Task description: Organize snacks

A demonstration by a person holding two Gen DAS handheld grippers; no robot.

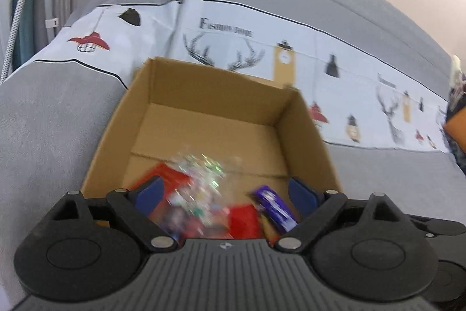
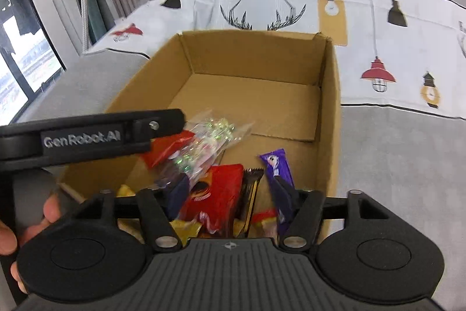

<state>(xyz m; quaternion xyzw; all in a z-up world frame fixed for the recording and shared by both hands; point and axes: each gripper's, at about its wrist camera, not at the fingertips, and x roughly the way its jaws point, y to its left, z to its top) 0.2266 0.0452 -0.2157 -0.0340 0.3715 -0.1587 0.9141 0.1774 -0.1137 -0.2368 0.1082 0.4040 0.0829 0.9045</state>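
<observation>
Looks like the drop-off step: both grippers hang over the open brown cardboard box point(image 2: 329, 95) on the grey sofa. Left gripper point(image 1: 227, 194) fingers are spread, a crinkly clear candy bag point(image 2: 209, 136) blurred just beneath them. Right gripper point(image 2: 233, 191) is spread too, gripping nothing. Next move needs another snack picked; the box's near corner is hidden.

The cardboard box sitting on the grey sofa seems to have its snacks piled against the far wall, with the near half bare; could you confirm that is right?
Not quite. The cardboard box does sit on the grey sofa, but the snacks, such as the red packet and the purple bar, lie at the near end. The far half is bare, as the right wrist view shows.
</observation>
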